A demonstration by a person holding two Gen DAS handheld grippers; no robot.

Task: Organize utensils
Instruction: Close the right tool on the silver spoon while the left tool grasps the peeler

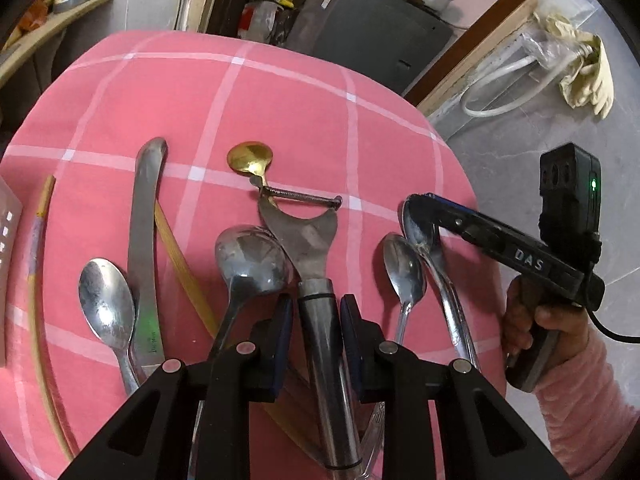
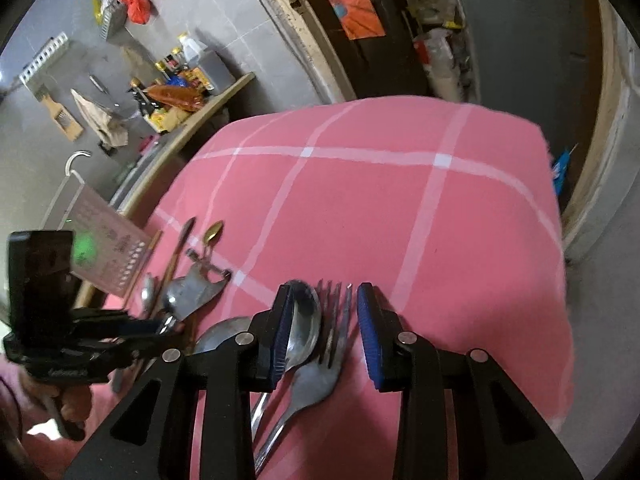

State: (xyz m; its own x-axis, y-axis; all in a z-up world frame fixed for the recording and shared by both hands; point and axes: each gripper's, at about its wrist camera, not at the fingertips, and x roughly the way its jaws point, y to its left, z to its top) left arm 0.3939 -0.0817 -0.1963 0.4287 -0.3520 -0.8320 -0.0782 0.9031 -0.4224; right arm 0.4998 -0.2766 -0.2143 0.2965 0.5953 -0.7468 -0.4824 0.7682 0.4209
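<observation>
Several utensils lie on a pink checked cloth. In the left wrist view my left gripper is shut on the dark handle of a metal peeler, whose head points away across the cloth. A large spoon lies just left of it and a small spoon just right. In the right wrist view my right gripper is shut on a spoon and a fork that lie side by side, each pad against one of them. From the left wrist view, the right gripper shows at the cloth's right edge.
A gold spoon, a table knife, another spoon and bamboo sticks lie further left. A pale box sits at the left edge. A hand in a pink sleeve holds the right gripper. The cloth drops off at right.
</observation>
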